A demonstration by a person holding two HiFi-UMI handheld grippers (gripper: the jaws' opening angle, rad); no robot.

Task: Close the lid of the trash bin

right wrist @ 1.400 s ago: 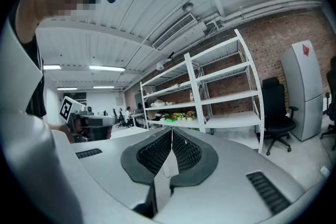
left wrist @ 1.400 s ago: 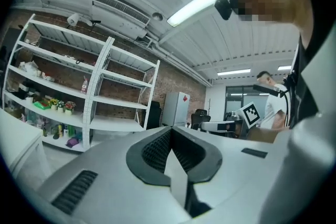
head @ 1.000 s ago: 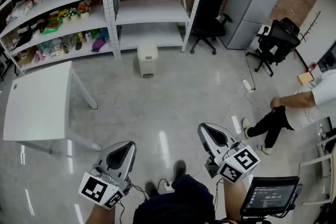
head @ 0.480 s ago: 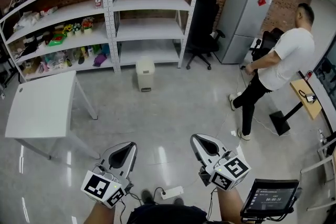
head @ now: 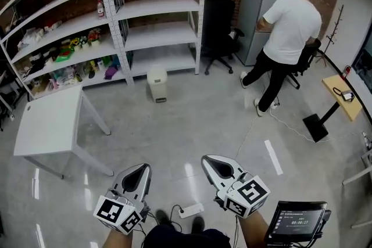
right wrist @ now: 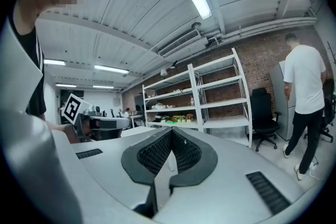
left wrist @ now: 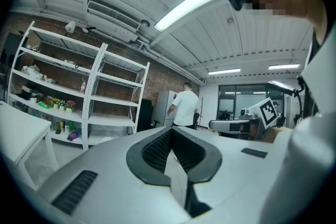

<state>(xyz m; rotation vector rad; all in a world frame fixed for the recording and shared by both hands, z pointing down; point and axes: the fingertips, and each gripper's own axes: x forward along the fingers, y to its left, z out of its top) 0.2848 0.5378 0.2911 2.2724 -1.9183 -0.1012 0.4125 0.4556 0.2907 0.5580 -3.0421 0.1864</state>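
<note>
While the trash bin (head: pixel 157 84) stands well away on the floor (head: pixel 192 125) before the shelves (head: pixel 158 6), its lid seemingly down, you hold left gripper (head: pixel 138 170) and right gripper (head: pixel 210 161) level, jaws closed and empty: nothing lies within reach.

One trash bin (head: pixel 157 83), one table (head: pixel 49 125)

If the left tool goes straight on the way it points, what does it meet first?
The way looks free for a long stretch. Far off, the left tool would probably reach the grey fridge, near the standing person.
</note>
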